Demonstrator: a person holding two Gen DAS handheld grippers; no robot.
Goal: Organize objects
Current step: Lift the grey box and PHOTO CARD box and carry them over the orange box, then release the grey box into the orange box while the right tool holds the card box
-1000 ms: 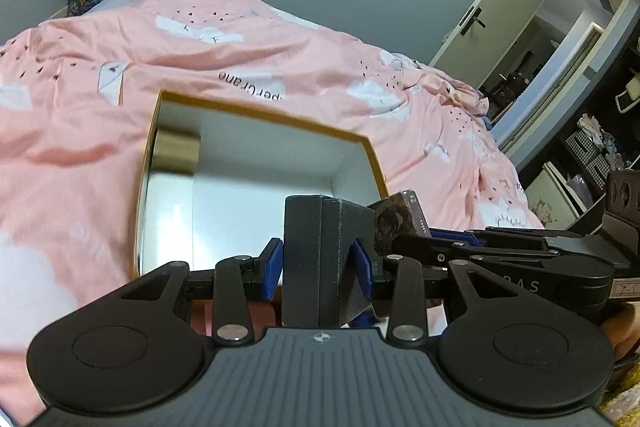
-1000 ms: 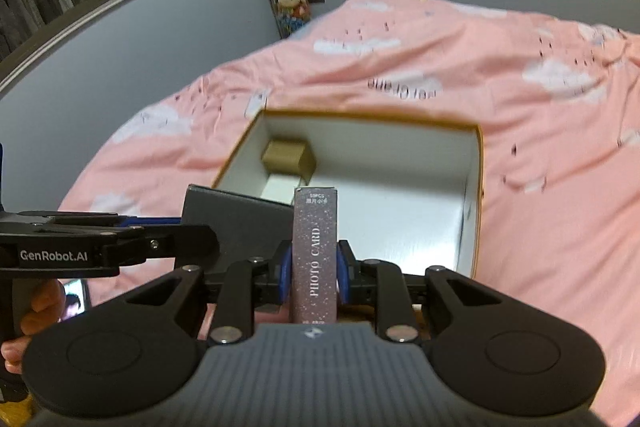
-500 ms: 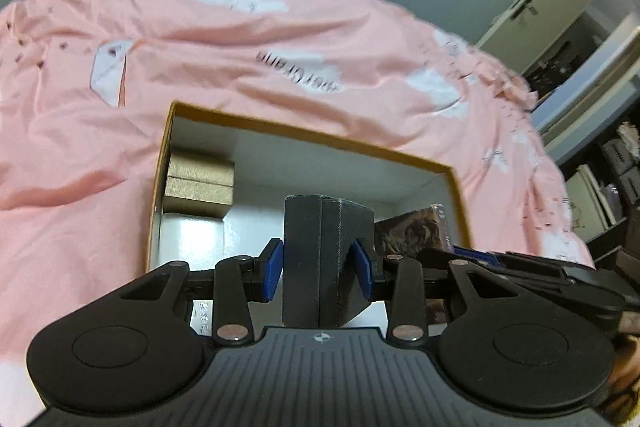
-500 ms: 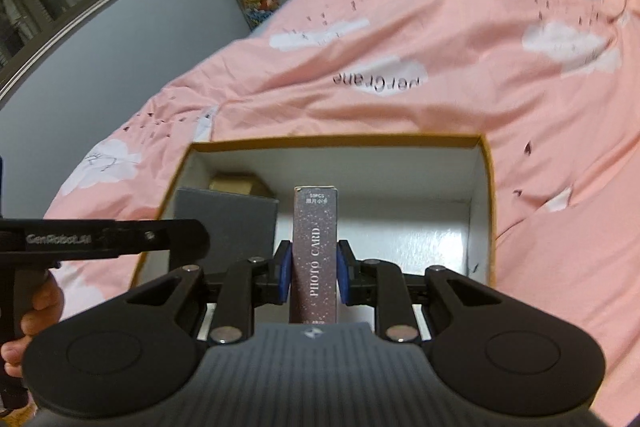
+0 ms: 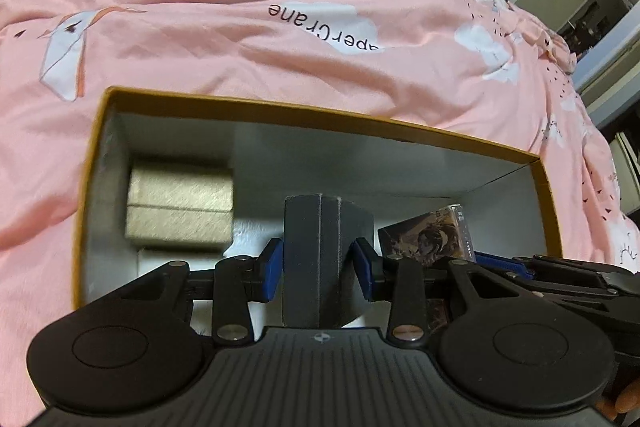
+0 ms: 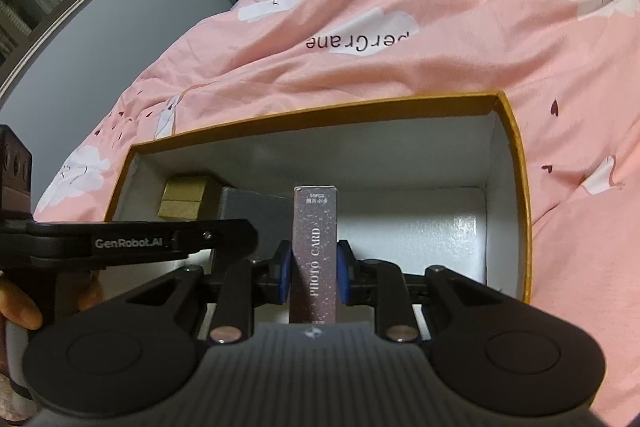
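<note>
Holding two things over our open box [image 5: 320,115] — left gripper [image 5: 320,269] squeezes a dark grey box [image 5: 316,259], right gripper [image 6: 314,269] squeezes the photo card pack [image 6: 315,247] — gold box [image 5: 180,205] sits in its far-left corner.

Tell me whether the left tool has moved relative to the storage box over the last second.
Yes. The left tool, gripping the dark box, has come forward and down over the storage box, whose rim now fills the view.

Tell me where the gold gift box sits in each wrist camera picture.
Left wrist: gold gift box at centre-left, in the storage box's far-left corner.
Right wrist: gold gift box at left of centre, partly behind the dark box.
Shared landmark: the storage box's orange rim.
</note>
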